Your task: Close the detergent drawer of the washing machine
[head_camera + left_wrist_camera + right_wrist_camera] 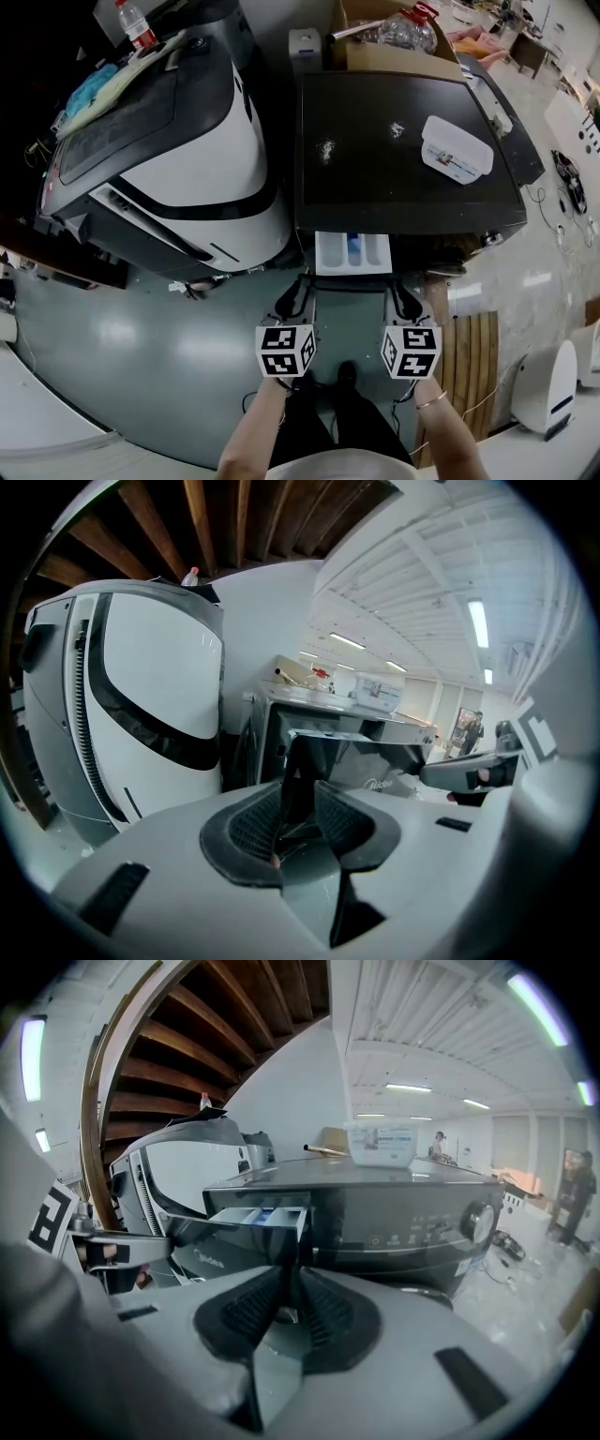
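The dark front-loading washing machine [375, 187] has its white detergent drawer [353, 253] pulled out, a blue compartment showing inside. The drawer [258, 1218] juts toward me in the right gripper view, and its dark front [319, 757] lies straight ahead in the left gripper view. My left gripper [300, 283] hovers just below the drawer's left corner and my right gripper [396, 286] just below its right corner, neither touching it. The left gripper [298, 794] stands slightly open on nothing. The right gripper [289, 1279] shows an even narrower gap, also with nothing in it.
A white and black appliance [187, 159] stands close on the left. On the washer top rests a white plastic box [457, 150]. A cardboard box [394, 52] is behind it and wooden slats [469, 361] lie on the floor at right. The person's shoes [345, 375] are below the grippers.
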